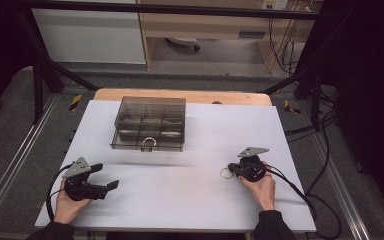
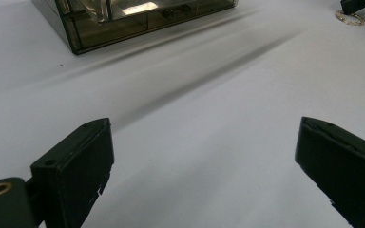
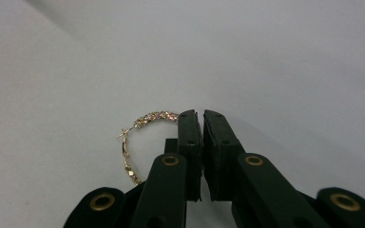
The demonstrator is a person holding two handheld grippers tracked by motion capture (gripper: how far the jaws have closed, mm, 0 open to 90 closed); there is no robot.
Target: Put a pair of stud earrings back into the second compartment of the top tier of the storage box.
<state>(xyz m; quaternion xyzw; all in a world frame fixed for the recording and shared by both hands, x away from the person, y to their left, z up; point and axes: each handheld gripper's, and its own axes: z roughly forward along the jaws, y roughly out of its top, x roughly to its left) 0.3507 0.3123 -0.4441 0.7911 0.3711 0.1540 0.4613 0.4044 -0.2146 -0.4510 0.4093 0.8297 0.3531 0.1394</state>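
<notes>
A small gold beaded ring (image 3: 129, 151) lies on the white table top (image 1: 180, 200) at the right. My right gripper (image 3: 203, 114) has its jaws pressed together at the ring's edge, and the ring's near side runs in under the jaw tips, where it is hidden. From above, the right gripper (image 1: 231, 171) points left with the ring (image 1: 225, 173) at its tip. My left gripper (image 1: 106, 176) rests at the front left, open wide with nothing between its jaws. In the left gripper view its jaws (image 2: 204, 122) frame bare table, with the ring (image 2: 350, 18) far off.
A smoky clear compartment box (image 1: 150, 122) stands shut at the back middle of the table, with a metal loop (image 1: 149, 144) at its front. The same box (image 2: 123, 23) shows ahead of the left gripper. Black cables trail off the right table edge.
</notes>
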